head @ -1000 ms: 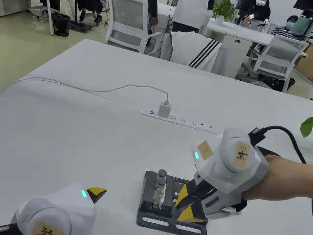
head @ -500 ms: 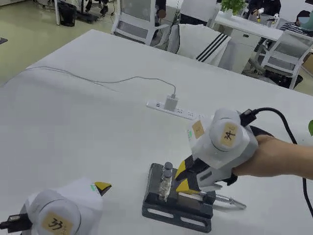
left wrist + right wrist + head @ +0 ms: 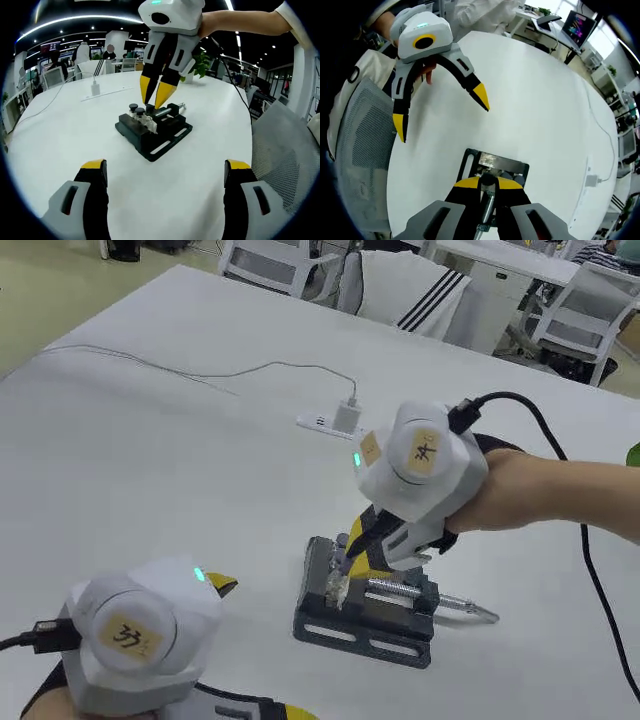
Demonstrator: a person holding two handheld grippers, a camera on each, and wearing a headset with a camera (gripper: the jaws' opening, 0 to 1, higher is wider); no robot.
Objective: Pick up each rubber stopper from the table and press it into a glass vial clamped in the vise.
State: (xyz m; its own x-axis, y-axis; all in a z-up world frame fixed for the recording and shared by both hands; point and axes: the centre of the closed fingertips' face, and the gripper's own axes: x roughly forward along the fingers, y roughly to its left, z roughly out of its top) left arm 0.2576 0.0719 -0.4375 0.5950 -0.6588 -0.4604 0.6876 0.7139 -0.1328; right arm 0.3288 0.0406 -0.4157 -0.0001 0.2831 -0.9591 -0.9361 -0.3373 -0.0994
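the right gripper [image 3: 350,552] is reaching down over the vise [image 3: 365,612], which is sitting on the white table [image 3: 150,460] near its front edge. its jaws are drawn almost together and, in the right gripper view, are pinching a small dark stopper [image 3: 487,178] between the yellow tips, directly above the vise's screw. in the left gripper view the right gripper [image 3: 155,96] is coming down from above with its tips just at the row of vials [image 3: 143,117], which are standing upright between the vise's [image 3: 155,136] jaws. two of them are showing dark round tops. whether the held stopper is already touching a vial's mouth cannot be told. a hand [image 3: 515,490] is gripping the right gripper's white body, and a black cable is trailing back from it. the left gripper [image 3: 165,167] is hovering well apart from the vise, nearer the person, with its jaws spread wide and nothing between them. the right gripper view is showing it [image 3: 441,115] above bare table, beyond the vise [image 3: 470,159]. farther back on the table a white power strip [image 3: 330,423] is lying with a plug in it.
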